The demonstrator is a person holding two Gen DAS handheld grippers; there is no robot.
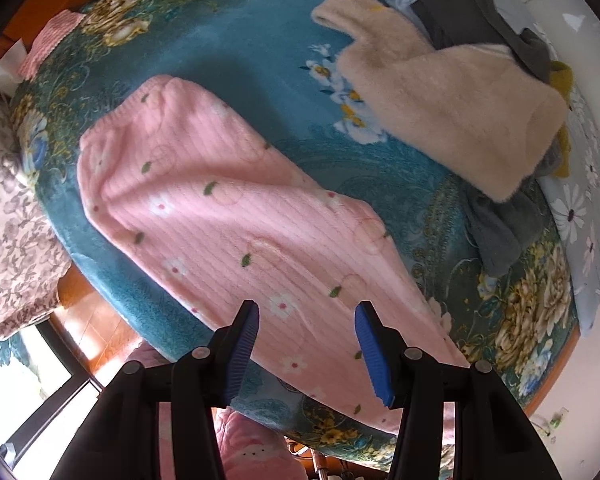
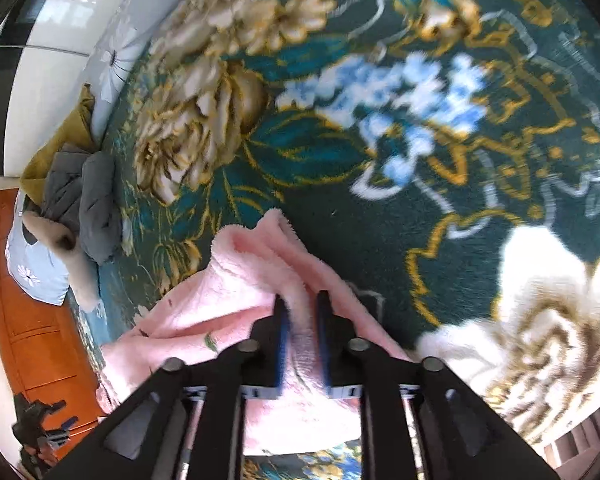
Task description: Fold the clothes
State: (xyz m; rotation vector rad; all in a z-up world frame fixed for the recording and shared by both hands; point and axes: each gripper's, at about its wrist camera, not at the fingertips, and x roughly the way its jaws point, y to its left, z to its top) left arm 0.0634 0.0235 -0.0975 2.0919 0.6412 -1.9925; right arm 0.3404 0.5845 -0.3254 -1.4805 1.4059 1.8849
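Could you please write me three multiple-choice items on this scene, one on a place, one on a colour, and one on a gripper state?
1. Where does the beige fleece garment lie relative to the pink garment in the left wrist view?
A. upper right of it
B. underneath it
C. lower left of it

2. What colour are the pads on the left gripper?
A. red
B. blue
C. white

3. What is the right gripper doing?
A. hanging open over the blanket
B. shut on a grey garment
C. shut on a fold of the pink garment

Answers: 1 A, it sits apart on the blanket toward the upper right. 2 B, both pads show blue. 3 C, pink fleece is pinched between its fingers.
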